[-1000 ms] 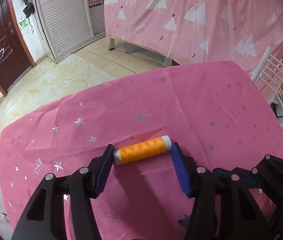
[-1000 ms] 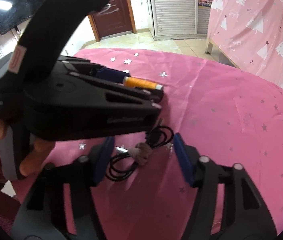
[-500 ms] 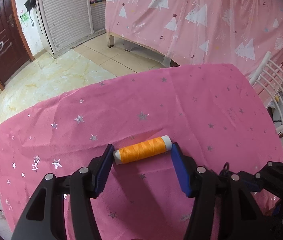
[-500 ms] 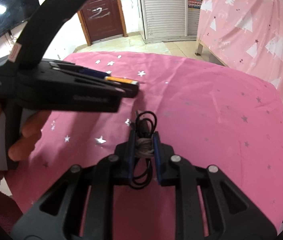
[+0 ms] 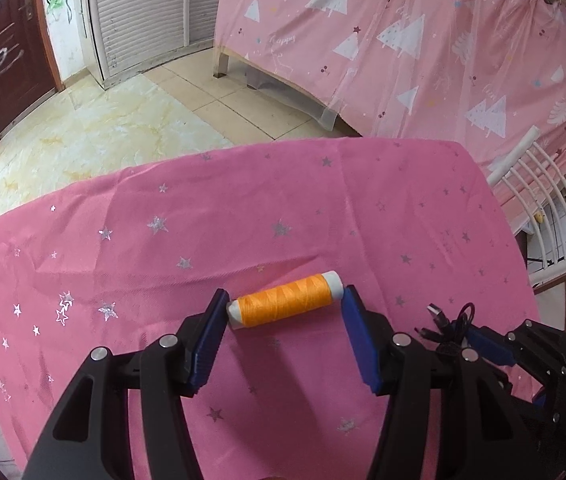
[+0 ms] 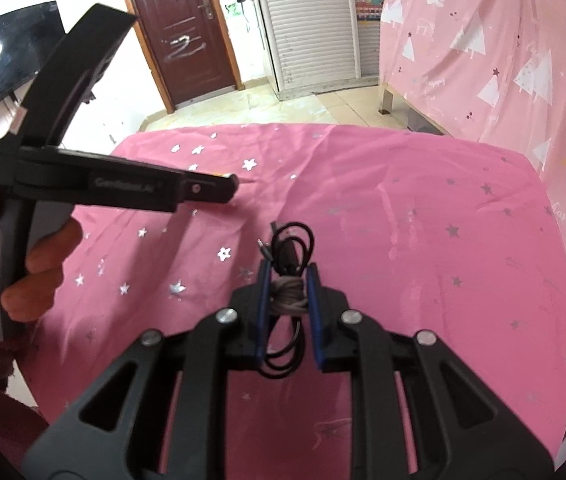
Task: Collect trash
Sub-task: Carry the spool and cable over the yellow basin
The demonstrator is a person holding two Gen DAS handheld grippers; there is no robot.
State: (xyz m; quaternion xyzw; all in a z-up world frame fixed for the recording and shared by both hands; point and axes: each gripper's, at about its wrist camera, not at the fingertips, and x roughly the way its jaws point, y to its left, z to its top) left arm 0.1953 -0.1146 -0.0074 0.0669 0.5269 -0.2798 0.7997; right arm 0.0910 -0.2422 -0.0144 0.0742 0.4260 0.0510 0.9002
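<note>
An orange thread spool (image 5: 286,305) with white ends is gripped endwise between the blue pads of my left gripper (image 5: 285,308), above the pink star-print tablecloth (image 5: 243,208). My right gripper (image 6: 289,286) is shut on a coiled black cable bundle (image 6: 287,294) tied with a grey band, lifted off the cloth. The cable's plugs (image 5: 439,314) show at the right of the left wrist view. The left gripper's body (image 6: 123,188) shows at the left of the right wrist view, held by a hand.
The table's far edge drops to a tiled floor (image 5: 103,128). A pink tree-print curtain (image 5: 423,48) hangs behind. A white chair (image 5: 535,184) stands at the table's right side. A brown door (image 6: 187,32) and a wall screen (image 6: 7,60) are beyond.
My right gripper shut on the cable bundle and lifted it off the cloth. My left gripper kept hold of the spool and drew away to the left of the right gripper.
</note>
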